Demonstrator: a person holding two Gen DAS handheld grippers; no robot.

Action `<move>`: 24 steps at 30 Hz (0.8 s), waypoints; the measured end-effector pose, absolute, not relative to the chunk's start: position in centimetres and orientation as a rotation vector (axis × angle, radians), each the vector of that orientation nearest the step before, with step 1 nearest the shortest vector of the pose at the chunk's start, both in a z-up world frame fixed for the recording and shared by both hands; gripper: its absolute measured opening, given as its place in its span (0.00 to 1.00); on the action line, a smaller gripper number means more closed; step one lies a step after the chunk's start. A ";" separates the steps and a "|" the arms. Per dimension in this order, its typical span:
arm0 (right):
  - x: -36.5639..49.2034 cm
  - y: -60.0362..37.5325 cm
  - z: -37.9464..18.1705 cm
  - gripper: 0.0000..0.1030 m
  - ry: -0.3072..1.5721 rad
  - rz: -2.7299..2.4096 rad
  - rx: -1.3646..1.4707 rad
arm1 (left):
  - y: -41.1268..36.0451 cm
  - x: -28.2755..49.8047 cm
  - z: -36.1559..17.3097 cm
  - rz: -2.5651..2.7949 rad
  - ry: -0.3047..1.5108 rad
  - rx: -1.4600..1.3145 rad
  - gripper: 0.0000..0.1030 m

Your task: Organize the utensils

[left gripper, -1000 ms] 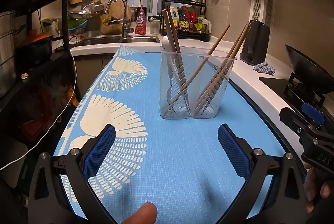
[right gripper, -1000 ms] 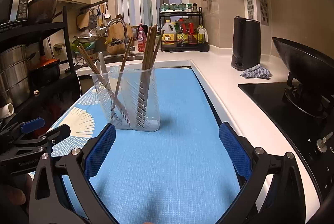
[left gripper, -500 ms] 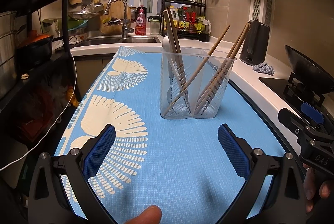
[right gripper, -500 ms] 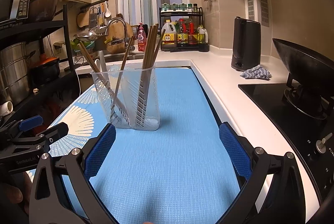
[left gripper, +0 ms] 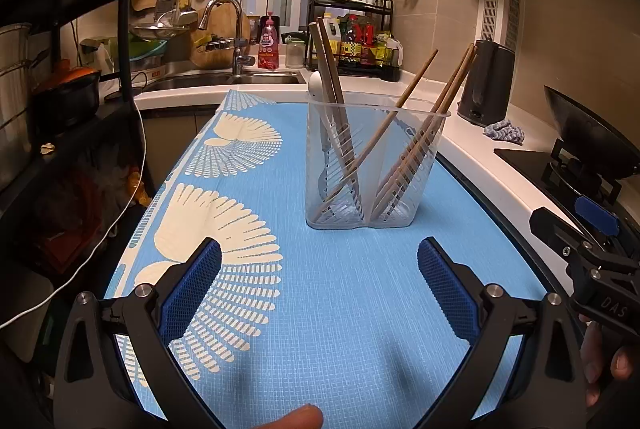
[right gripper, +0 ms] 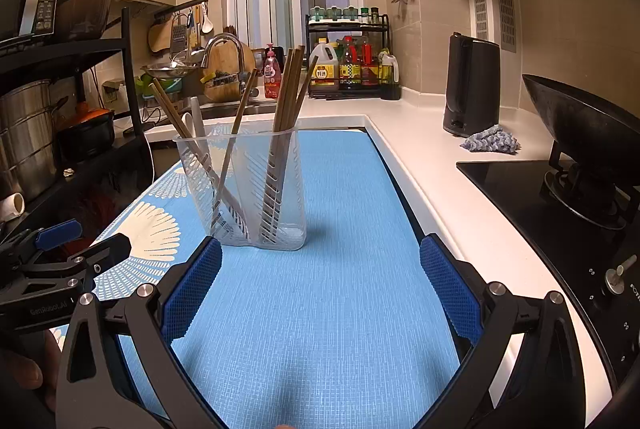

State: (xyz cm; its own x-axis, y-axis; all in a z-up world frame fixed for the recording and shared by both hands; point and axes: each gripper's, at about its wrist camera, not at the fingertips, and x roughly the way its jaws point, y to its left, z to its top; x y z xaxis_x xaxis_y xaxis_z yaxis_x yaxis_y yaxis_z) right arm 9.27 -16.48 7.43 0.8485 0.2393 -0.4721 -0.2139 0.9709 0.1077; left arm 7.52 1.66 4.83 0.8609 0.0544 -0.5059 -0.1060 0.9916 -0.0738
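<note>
A clear slotted utensil holder stands upright on the blue mat, at 12 o'clock from the left gripper. Its left compartment holds a white spoon and some wooden chopsticks; more chopsticks lean in the right compartment. Bare mat lies between holder and both grippers; the white counter edge runs at 3 o'clock. The left gripper and right gripper are both spread wide, holding nothing.
</note>
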 end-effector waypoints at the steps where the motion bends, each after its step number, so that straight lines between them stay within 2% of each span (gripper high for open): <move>1: 9.3 -16.5 7.5 0.95 0.504 0.239 0.052 | 1.6 7.5 4.8 0.085 0.528 -0.099 0.93; 24: 9.3 -16.7 7.5 0.95 0.506 0.241 0.050 | 1.2 7.7 5.0 0.071 0.532 -0.095 0.93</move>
